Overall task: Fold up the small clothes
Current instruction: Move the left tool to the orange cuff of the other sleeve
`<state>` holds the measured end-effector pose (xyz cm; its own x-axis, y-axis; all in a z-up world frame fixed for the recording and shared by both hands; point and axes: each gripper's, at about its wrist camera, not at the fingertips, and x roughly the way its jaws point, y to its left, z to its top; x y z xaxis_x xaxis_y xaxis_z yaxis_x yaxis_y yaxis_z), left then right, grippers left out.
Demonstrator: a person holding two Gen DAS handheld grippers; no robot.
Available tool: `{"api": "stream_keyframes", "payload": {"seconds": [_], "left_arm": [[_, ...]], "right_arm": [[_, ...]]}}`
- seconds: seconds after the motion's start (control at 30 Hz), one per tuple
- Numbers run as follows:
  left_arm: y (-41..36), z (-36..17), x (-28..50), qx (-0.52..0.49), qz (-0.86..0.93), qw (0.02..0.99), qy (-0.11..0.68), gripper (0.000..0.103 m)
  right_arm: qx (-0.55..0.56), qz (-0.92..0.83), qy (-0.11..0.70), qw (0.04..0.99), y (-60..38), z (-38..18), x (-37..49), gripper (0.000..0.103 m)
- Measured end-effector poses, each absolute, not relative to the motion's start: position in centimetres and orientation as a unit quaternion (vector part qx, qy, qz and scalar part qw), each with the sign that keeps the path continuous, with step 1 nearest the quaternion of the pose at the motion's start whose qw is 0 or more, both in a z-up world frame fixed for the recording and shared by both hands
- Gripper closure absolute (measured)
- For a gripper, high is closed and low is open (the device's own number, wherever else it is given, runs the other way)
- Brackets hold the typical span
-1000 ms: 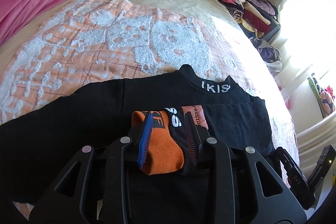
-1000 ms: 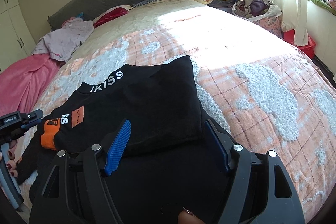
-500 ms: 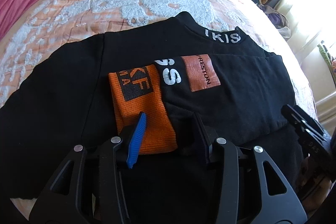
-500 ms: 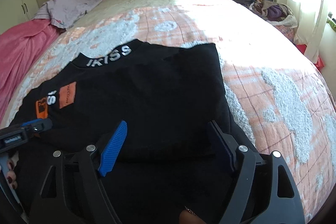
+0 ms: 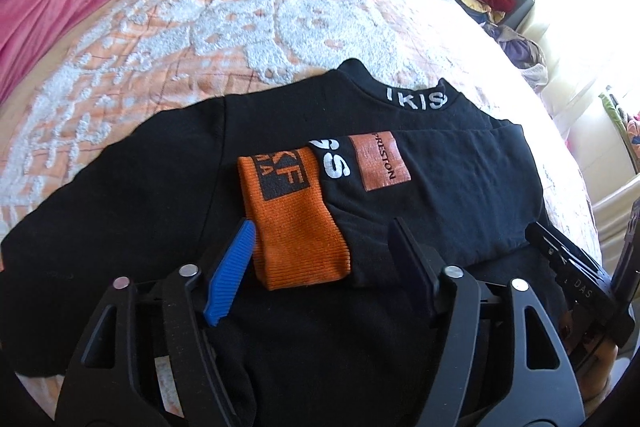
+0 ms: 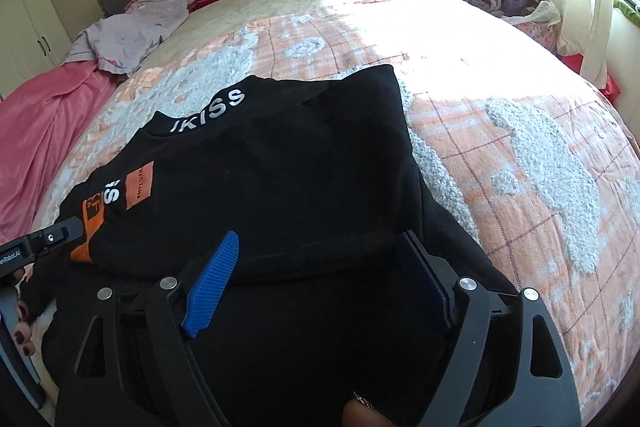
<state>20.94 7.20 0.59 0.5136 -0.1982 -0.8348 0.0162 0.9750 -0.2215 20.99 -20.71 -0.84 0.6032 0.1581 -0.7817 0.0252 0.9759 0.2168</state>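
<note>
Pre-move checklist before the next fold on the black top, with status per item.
1. Left gripper released: ok. Its fingers have just been opening, and the orange cuff lies between them with gaps on both sides.
2. Right gripper released: ok. Its fingers have also just been opening and stand wide over the black top, nothing pinched.
3. Sleeve laid across the body: ok, cuff rests flat on the chest.
4. Folded right-hand edge tidy: ok in the right wrist view.
5. Bottom hem position: cannot tell, hidden behind the grippers.
6. Bedspread beside the top free of other clothes: ok.
</note>
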Motion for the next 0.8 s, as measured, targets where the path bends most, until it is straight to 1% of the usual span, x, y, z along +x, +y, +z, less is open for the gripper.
{"api": "stream_keyframes", "payload": {"seconds": [0.07, 0.1, 0.2, 0.27, 0.3, 0.53, 0.8], "left_arm": [[7.5, 1.1, 20.5, -0.092, -0.058, 0.869, 0.483, 0.036], [7.7, 1.4, 20.4, -0.091, -0.055, 0.871, 0.480, 0.034], [8.4, 2.1, 19.7, -0.093, -0.045, 0.877, 0.469, 0.023], [8.9, 2.5, 19.2, -0.092, -0.036, 0.881, 0.462, 0.012], [9.1, 2.7, 18.9, -0.091, -0.029, 0.884, 0.459, 0.010], [10.5, 3.3, 17.1, -0.081, -0.003, 0.894, 0.441, 0.010], [12.6, 3.9, 15.8, -0.104, 0.022, 0.902, 0.419, 0.010]], "right_arm": [[0.105, 0.042, 0.439, 0.891, -20.6, -0.5, 20.6, 0.018], [0.106, 0.044, 0.437, 0.892, -20.5, -0.3, 20.4, 0.016], [0.112, 0.051, 0.428, 0.895, -20.2, 0.3, 19.7, 0.010], [0.117, 0.060, 0.421, 0.898, -19.9, 0.7, 19.4, 0.009], [0.119, 0.063, 0.416, 0.899, -19.8, 1.0, 19.1, 0.008], [0.110, 0.084, 0.393, 0.909, -18.3, 2.9, 17.7, 0.007], [0.082, 0.109, 0.379, 0.915, -15.7, 4.1, 16.4, 0.006]]}}
